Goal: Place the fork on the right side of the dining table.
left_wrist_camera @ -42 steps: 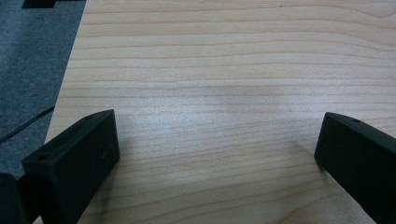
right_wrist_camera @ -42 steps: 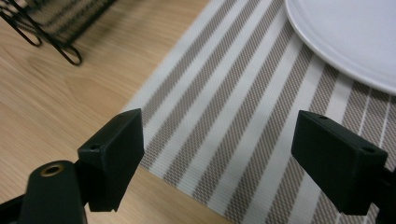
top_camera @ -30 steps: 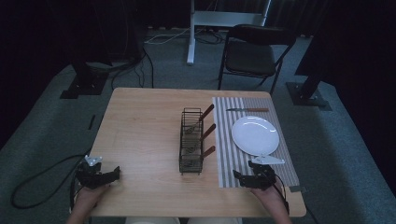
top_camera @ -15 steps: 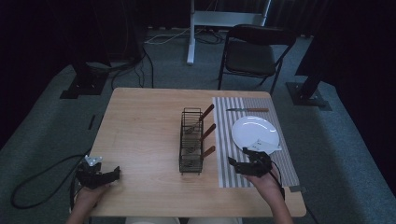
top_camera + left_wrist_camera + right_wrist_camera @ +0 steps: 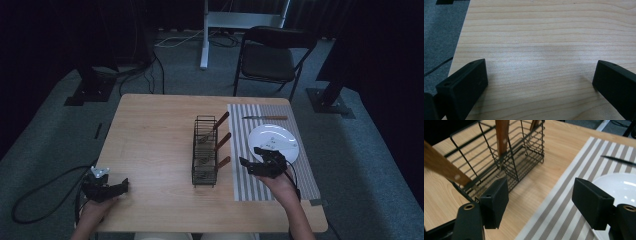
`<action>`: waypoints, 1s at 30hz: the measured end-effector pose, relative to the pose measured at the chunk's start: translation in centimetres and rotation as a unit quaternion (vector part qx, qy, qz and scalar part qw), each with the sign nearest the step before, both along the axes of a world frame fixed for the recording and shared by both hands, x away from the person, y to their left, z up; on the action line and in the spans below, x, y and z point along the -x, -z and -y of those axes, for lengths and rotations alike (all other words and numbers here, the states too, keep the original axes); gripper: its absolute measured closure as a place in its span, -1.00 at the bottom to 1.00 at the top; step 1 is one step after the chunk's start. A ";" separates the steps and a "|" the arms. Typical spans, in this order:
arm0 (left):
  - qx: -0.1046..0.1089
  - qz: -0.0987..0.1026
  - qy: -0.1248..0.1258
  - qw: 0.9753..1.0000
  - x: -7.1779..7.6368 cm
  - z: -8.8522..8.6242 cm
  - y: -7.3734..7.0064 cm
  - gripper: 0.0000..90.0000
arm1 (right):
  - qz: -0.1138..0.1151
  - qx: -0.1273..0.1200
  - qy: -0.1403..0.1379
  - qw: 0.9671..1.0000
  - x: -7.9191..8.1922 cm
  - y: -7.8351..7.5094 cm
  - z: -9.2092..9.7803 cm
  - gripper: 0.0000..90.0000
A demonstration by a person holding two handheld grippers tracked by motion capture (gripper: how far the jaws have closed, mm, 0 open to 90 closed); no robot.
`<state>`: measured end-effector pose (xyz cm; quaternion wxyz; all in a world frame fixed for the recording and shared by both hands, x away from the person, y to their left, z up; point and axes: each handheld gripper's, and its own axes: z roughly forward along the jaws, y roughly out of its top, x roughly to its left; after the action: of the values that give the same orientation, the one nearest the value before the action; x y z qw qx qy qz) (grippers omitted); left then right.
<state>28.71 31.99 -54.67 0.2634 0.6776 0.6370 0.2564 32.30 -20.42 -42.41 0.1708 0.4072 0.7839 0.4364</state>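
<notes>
The right gripper, jaws apart and empty, had advanced toward 11 o'clock across the striped mat toward the wire rack, probably for a wooden handle; the left gripper stayed parked, jaws apart.

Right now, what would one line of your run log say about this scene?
left tool: open, on bare table | right tool: open, over striped mat, between wire rack and white plate | nothing held

Wooden handles run out past the top and left edges in the right gripper view; their working ends are lost inside the rack. The plate's near rim sits hidden behind the right gripper.
</notes>
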 end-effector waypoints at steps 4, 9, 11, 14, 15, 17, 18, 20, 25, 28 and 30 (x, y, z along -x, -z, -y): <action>0.000 0.000 0.000 1.000 0.0 0.0 0.0 -1.00 | 0.012 -0.005 -0.007 1.000 -0.6 -1.3 -0.7 -0.33; -0.002 0.000 0.001 1.000 0.0 0.0 0.0 -0.99 | 0.019 0.001 -0.012 1.000 -1.1 -2.3 -1.7 -0.26; 0.000 0.000 0.000 1.000 0.0 0.0 0.0 -1.00 | 0.020 -0.002 -0.016 1.000 -1.3 -2.6 -2.0 -0.24; -0.001 0.000 0.000 1.000 0.0 0.0 0.0 -1.00 | 0.021 -0.001 -0.018 1.000 -1.4 -2.7 -2.2 -0.23; -0.001 0.000 0.000 1.000 0.0 0.0 0.0 -1.00 | 0.022 -0.001 -0.020 1.000 -1.5 -2.9 -2.3 -0.22; -0.001 0.000 0.000 1.000 0.0 0.0 0.0 -1.00 | 0.025 -0.003 -0.027 0.999 -1.8 -3.3 -2.7 -0.20; -0.001 0.000 0.000 1.000 0.0 0.0 0.0 -1.00 | 0.025 -0.004 -0.031 0.999 -1.8 -3.4 -2.9 -0.20; 0.000 -0.001 0.000 1.000 0.0 0.0 0.0 -1.00 | 0.027 -0.004 -0.037 0.999 -1.9 -3.6 -3.3 -0.20; 0.000 0.000 0.000 1.000 0.0 0.0 0.0 -1.00 | 0.026 -0.006 -0.047 0.999 -2.4 -3.9 -4.2 -0.14; -0.001 0.000 0.000 1.000 0.0 0.0 0.0 -1.00 | 0.022 -0.009 -0.052 0.998 -2.8 -3.9 -4.7 -0.11; -0.001 0.000 0.000 1.000 0.0 0.0 0.0 -1.00 | 0.016 -0.011 -0.055 0.998 -3.2 -3.8 -5.0 -0.06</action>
<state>28.71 32.00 -54.66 0.2628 0.6781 0.6368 0.2563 35.48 -15.39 -38.62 0.1545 0.3586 0.7975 0.4600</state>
